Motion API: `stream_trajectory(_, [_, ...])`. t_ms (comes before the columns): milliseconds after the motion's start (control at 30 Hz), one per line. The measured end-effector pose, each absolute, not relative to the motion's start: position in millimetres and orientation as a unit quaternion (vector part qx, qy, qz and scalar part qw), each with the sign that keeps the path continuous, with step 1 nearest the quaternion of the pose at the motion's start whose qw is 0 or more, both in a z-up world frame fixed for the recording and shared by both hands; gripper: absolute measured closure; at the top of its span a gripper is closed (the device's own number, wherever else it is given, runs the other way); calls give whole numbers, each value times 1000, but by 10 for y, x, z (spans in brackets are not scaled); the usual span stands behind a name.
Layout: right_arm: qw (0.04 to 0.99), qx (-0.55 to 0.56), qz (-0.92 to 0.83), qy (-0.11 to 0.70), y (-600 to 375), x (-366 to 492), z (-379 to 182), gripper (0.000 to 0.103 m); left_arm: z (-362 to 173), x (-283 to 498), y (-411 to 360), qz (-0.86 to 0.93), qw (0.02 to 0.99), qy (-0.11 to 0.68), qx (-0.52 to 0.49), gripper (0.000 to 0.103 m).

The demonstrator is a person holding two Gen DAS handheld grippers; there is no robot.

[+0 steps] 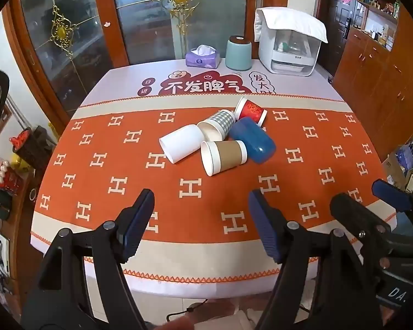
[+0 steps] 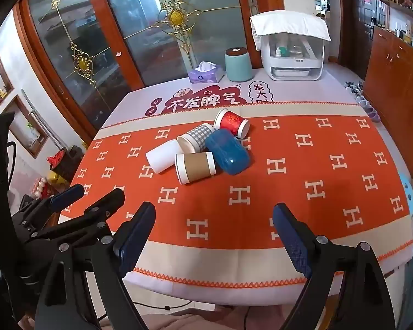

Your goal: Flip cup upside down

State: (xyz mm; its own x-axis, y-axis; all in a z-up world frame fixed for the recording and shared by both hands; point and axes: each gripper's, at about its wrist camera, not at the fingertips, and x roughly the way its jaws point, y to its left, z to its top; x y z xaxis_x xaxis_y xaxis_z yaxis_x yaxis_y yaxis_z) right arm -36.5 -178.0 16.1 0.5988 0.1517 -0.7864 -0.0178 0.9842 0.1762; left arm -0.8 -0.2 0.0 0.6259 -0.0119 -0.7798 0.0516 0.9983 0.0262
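Several cups lie on their sides in a cluster mid-table: a white cup, a brown-sleeved paper cup, a grey checked cup, a blue plastic cup and a red paper cup. My left gripper is open and empty above the table's near edge, well short of the cups. My right gripper is open and empty, also near the front edge; it shows at the right of the left wrist view.
The table carries an orange cloth with H patterns. At the far edge stand a purple tissue box, a teal canister and a white appliance under a cloth. Glass doors are behind; wooden cabinets are to the right.
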Motion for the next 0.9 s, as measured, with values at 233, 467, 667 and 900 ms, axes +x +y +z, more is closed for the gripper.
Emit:
stream_trajectory(233, [891, 73, 46, 446, -1771, -365, 161, 15, -55, 27, 52, -20, 894, 447, 18, 35])
stream_trajectory(467, [890, 72, 45, 448, -1764, -357, 123, 15, -123, 123, 48, -23, 885, 465, 10, 35])
stream_trajectory(667, [889, 71, 44, 450, -1736, -354, 127, 15, -152, 158, 53, -26, 881, 473, 3, 35])
stream_trajectory(900, [886, 69, 44, 457, -1704, -287, 29, 15, -186, 199, 49, -27, 877, 480, -1, 37])
